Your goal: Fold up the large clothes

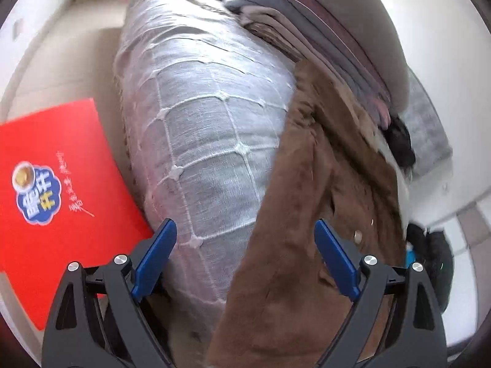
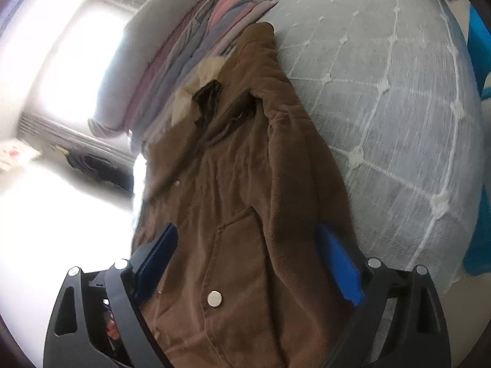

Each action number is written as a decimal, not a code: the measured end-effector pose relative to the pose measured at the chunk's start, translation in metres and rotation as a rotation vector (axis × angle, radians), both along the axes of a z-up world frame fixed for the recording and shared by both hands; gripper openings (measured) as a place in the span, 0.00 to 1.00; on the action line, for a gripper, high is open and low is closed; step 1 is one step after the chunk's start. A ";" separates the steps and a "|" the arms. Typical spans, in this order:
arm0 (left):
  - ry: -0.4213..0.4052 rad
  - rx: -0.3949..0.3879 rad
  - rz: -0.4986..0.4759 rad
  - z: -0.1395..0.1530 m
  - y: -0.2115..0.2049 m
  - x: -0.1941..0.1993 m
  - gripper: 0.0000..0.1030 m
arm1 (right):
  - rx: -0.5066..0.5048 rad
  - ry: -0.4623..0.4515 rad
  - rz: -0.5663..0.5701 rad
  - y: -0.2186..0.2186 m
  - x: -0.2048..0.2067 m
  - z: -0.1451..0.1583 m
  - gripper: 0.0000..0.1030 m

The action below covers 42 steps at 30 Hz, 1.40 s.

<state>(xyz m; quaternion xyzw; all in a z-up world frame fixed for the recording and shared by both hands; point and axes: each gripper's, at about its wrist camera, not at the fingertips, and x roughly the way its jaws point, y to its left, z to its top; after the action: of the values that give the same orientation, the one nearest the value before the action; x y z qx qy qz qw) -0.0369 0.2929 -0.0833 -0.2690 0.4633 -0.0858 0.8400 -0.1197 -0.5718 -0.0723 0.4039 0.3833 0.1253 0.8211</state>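
While both grippers hover over the bed, a brown fleece jacket (image 2: 245, 184) lies spread lengthwise along the edge of a grey bedspread (image 2: 399, 122) stitched with a white diamond grid. In the right wrist view the jacket's front faces up, with a round metal snap (image 2: 214, 299) low on the placket, a slanted pocket opening (image 2: 236, 219) near the middle, and a dark lining showing at the collar (image 2: 211, 98), where a patch of cream fabric (image 2: 208, 70) sits just beside it. The right gripper (image 2: 248, 254) has its blue fingers (image 2: 340, 270) spread wide, one to either side of the jacket's lower body, with nothing pinched between them; whether the tips touch the fleece cannot be told.

From the left wrist view, the left gripper (image 1: 245, 245) is likewise wide apart and grips nothing. Its left finger (image 1: 156, 254) sits over the bedspread (image 1: 199, 122), and its right finger (image 1: 336, 260) over the jacket (image 1: 307, 214), whose long edge runs between them. A second snap (image 1: 357, 236) shows on the brown fleece near that right finger.

Beyond the jacket's collar end, a pile of folded clothes (image 1: 337, 40) in grey, mauve and taupe rests on the bed, also seen in the right wrist view (image 2: 190, 46). A red box (image 1: 61, 184) with a blue badge and white lettering lies beside the bed on the left.
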 end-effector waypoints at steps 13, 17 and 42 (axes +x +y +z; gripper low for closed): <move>0.300 -0.185 -0.334 -0.048 -0.046 -0.029 0.60 | -0.202 -0.091 0.025 -0.007 -0.023 0.059 0.88; 0.263 -0.144 -0.349 -0.032 -0.043 -0.031 0.20 | -0.343 0.006 0.116 0.008 -0.016 0.057 0.88; 0.349 0.022 -0.397 -0.022 -0.067 -0.018 0.60 | -0.025 0.477 0.318 -0.026 -0.092 -0.035 0.90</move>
<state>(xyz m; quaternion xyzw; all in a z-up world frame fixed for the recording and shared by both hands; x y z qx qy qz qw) -0.0549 0.2262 -0.1049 -0.1745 0.6456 -0.1962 0.7171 -0.2121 -0.5973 -0.1072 0.3468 0.6255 0.1492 0.6829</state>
